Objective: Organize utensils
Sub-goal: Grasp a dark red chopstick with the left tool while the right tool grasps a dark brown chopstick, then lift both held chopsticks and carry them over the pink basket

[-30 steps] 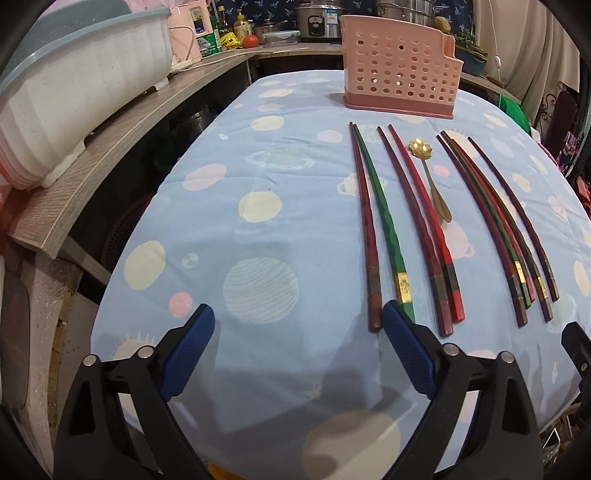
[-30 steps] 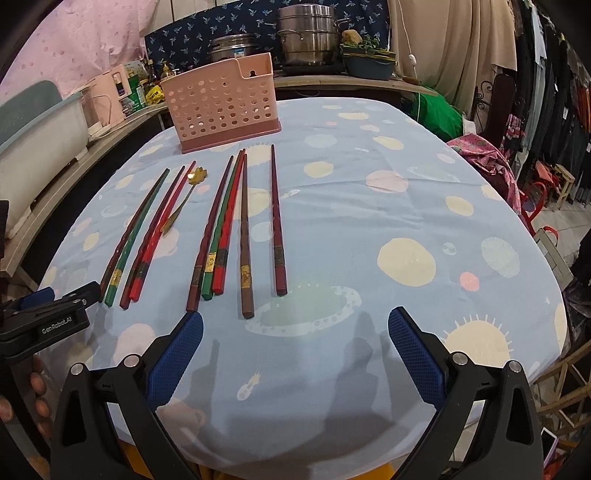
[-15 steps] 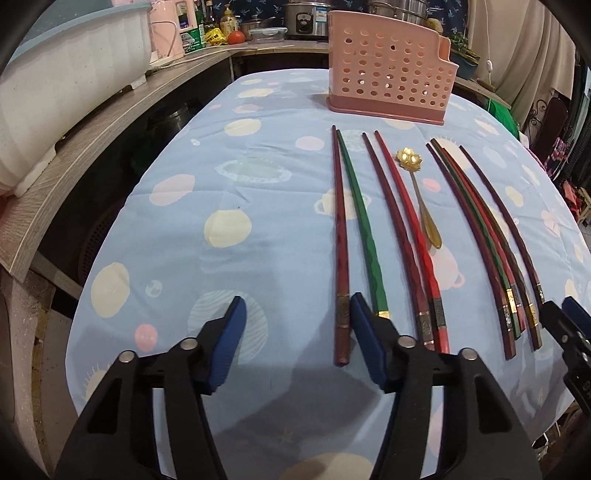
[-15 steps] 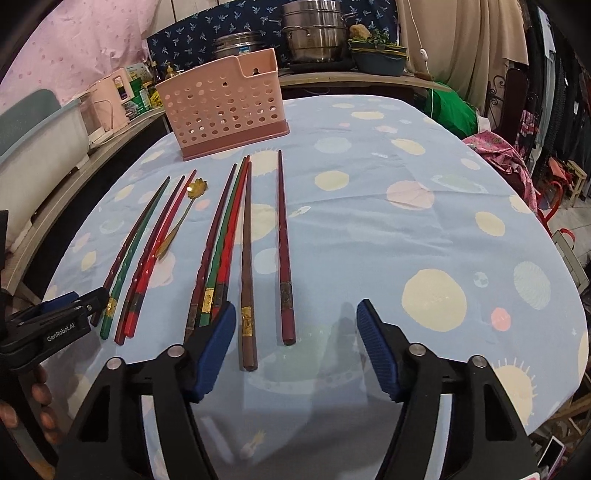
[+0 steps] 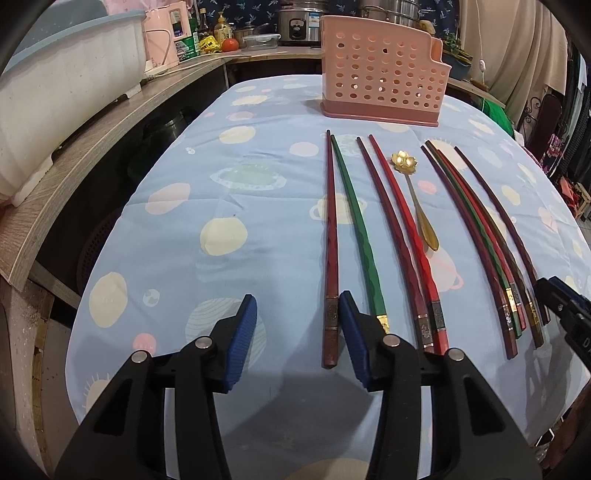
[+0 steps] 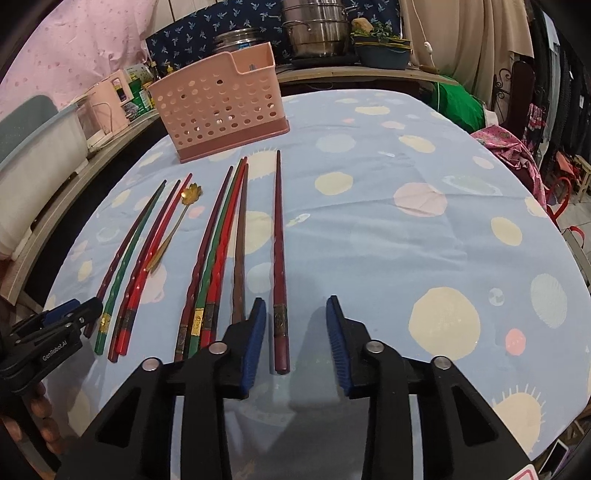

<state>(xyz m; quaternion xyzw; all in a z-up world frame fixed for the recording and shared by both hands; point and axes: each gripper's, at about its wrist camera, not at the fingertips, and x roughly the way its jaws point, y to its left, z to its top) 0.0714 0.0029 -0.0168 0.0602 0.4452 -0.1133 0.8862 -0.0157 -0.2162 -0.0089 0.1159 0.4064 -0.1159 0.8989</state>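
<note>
Both grippers hover open over chopsticks lying in a row on the table [image 5: 258, 229]. The left gripper [image 5: 298, 325] straddles the outermost dark red chopstick [image 5: 331, 240]; the right gripper [image 6: 296, 325] straddles another [image 6: 279, 258]. The pink holder [image 5: 380, 85] stands beyond. Closing carelessly could pinch neighbouring sticks.

Table: you face a round table under a pale blue cloth printed with planets and suns [image 6: 369, 229].
Left side: you have a grey wood-grain counter [image 5: 85, 147] carrying a white ribbed plastic tub [image 5: 55, 92].
Back: your far shelf holds a stacked steel steamer pot [image 6: 319, 31] against a navy floral fabric [image 6: 192, 40].
Right: beige curtains [image 5: 517, 48] hang there.
Wall: pink spotted cloth [image 6: 81, 48].
</note>
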